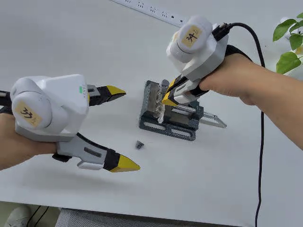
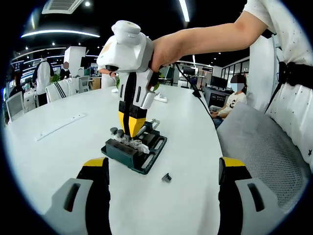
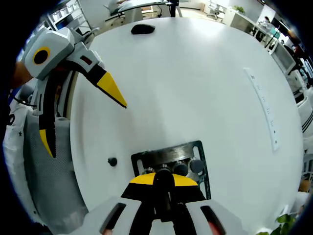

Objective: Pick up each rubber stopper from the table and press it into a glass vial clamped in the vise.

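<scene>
White table (image 1: 213,179) runs under everything, with an open office behind it in the left gripper view.

The right gripper (image 1: 169,99) points steeply down onto the top of the vise (image 1: 163,126). Its yellow tips are pressed close together, with hardly a gap. In its own view the right gripper (image 3: 159,179) has something dark between the tips, but I cannot tell whether that is a stopper. Its tips sit right at the row of vials (image 3: 188,167) clamped in the vise (image 3: 161,155), and the two vials beside the tips carry dark stoppers. From the left gripper view the right gripper (image 2: 132,125) stands almost upright over the vise (image 2: 142,156).

The left gripper (image 1: 122,127) hangs above the table, well to the side of the vise, with its jaws spread wide and nothing between them. In its own view the left gripper (image 2: 164,163) faces the vise.

A loose stopper (image 1: 139,144) lies on the table near the base of the vise, on the side towards the left gripper. It shows as a small dark piece (image 2: 167,177) just before the vise in the left gripper view and as a dark dot (image 3: 112,161) beside the vise in the right gripper view.

Beyond the vise lies a white power strip (image 1: 151,9). A black cable (image 1: 261,123) trails from the right gripper, and a green plant (image 1: 289,42) stands off past the hand. A person (image 2: 234,95) sits far behind the vise.
</scene>
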{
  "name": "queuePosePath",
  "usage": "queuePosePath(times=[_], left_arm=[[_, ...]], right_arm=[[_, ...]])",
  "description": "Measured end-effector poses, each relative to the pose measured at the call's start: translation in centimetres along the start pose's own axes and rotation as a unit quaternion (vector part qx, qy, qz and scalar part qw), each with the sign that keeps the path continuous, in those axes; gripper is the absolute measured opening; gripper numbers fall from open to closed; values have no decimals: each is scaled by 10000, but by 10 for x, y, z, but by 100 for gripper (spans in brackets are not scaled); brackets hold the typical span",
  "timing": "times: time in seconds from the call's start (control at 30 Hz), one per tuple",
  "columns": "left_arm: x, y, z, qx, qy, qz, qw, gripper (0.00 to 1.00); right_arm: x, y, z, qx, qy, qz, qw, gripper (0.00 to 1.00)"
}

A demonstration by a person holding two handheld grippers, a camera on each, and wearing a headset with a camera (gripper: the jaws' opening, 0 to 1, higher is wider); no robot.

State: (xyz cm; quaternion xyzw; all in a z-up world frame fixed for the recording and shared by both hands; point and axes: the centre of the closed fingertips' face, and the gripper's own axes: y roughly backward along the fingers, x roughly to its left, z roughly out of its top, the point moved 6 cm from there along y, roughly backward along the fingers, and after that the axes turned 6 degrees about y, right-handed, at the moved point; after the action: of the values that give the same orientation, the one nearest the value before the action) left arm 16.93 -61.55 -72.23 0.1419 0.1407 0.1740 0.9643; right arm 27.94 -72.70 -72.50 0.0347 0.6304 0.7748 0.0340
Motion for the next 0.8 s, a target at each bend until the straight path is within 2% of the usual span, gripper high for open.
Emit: queuePosePath(times=[0.33, 0.8], left_arm=[[-2, -1, -1, 17, 25, -10, 10000, 91], [-2, -3, -2, -7, 53, -22, 10000, 90]], right_arm=[[0, 0, -4, -155, -90, -12, 9998, 7], [2, -1, -4, -232, -145, 0, 9996, 8]])
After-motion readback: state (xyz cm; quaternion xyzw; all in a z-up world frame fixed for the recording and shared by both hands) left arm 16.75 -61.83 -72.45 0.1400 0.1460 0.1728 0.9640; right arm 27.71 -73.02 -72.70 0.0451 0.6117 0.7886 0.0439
